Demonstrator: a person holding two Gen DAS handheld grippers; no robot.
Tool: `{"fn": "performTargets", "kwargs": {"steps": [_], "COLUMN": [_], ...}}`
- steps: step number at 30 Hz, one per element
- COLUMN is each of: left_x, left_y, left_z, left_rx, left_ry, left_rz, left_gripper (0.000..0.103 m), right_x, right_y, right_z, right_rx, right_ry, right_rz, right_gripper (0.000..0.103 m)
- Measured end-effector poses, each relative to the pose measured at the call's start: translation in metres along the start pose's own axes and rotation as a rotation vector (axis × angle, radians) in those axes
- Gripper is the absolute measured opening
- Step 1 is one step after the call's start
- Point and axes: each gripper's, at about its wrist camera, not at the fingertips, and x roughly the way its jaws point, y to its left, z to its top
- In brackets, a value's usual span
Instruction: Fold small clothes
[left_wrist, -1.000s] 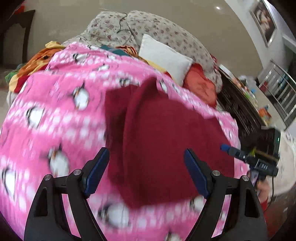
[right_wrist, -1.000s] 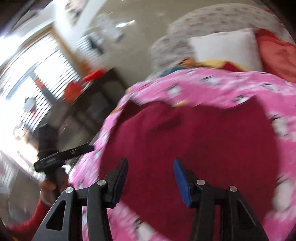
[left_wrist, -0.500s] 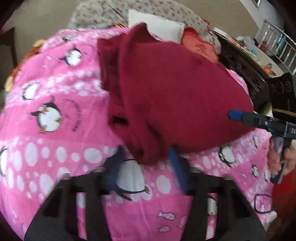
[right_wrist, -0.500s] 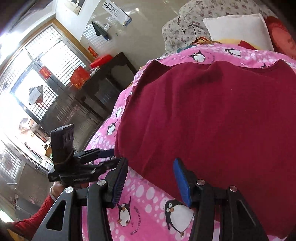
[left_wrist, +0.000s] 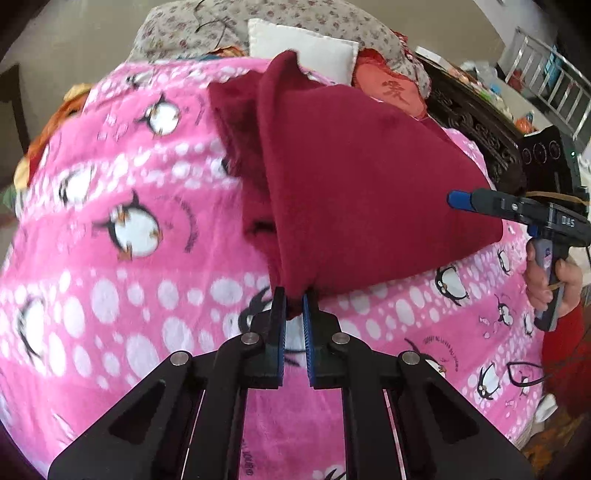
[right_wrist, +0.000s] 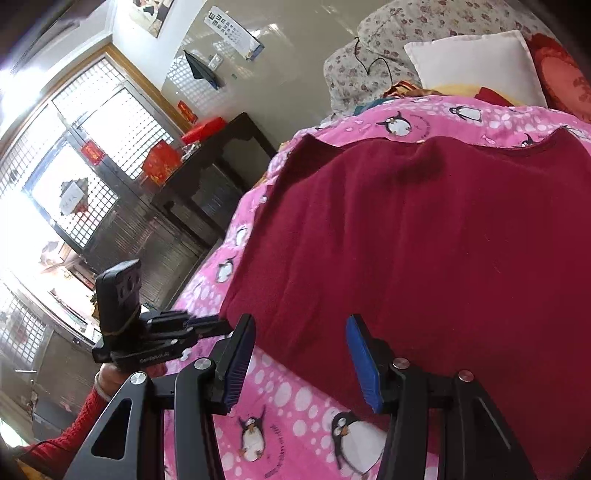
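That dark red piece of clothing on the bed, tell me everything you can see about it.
The dark red garment looks like soft, thick, fuzzy knit or fleece, plain with no print. It lies spread on the pink penguin blanket, partly doubled over, with one layer folded across another and a point sticking up at the far end. The left gripper pinches its near corner. The right gripper is open at another edge, not gripping it.

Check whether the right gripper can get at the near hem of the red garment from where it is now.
Probably yes. The right gripper is open, and the garment lies flat on the blanket just ahead of its fingertips, with nothing between them. The left gripper pinches another corner, off to the side.
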Motion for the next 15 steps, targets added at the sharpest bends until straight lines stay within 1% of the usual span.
{"fn": "performTargets", "kwargs": {"steps": [1, 3, 5, 6, 10, 11, 12, 14, 15], "left_x": [0.003, 0.000, -0.009, -0.016, -0.038, -0.040, -0.040, -0.034, -0.030], "left_y": [0.001, -0.001, -0.005, -0.009, -0.021, -0.025, -0.028, -0.033, -0.036], "left_z": [-0.004, -0.006, -0.006, -0.004, 0.004, 0.008, 0.012, 0.019, 0.021], "left_rx": [-0.014, -0.040, -0.056, -0.054, -0.017, -0.013, -0.013, -0.026, -0.034], "left_ry": [0.001, -0.021, -0.027, -0.038, -0.091, -0.106, -0.119, -0.151, -0.162], "left_rz": [-0.003, -0.005, -0.010, 0.000, 0.015, 0.011, 0.004, -0.021, -0.037], "left_gripper": [0.007, 0.008, 0.008, 0.008, 0.010, 0.017, 0.026, 0.038, 0.039], "right_x": [0.004, 0.015, 0.020, 0.019, 0.009, 0.012, 0.021, 0.044, 0.053], "right_y": [-0.003, -0.016, -0.021, -0.019, 0.007, 0.012, 0.017, 0.023, 0.025], "right_z": [0.001, 0.007, 0.016, 0.020, 0.059, 0.069, 0.084, 0.104, 0.110], "right_rx": [-0.002, 0.013, 0.028, 0.020, -0.064, -0.074, -0.084, -0.088, -0.089], "right_ry": [0.000, 0.028, 0.059, 0.049, -0.069, -0.086, -0.096, -0.089, -0.084], "right_rz": [-0.020, -0.096, -0.125, -0.121, -0.087, -0.084, -0.084, -0.090, -0.095], "right_gripper": [0.049, 0.049, 0.049, 0.049, 0.049, 0.049, 0.049, 0.049, 0.049]}}
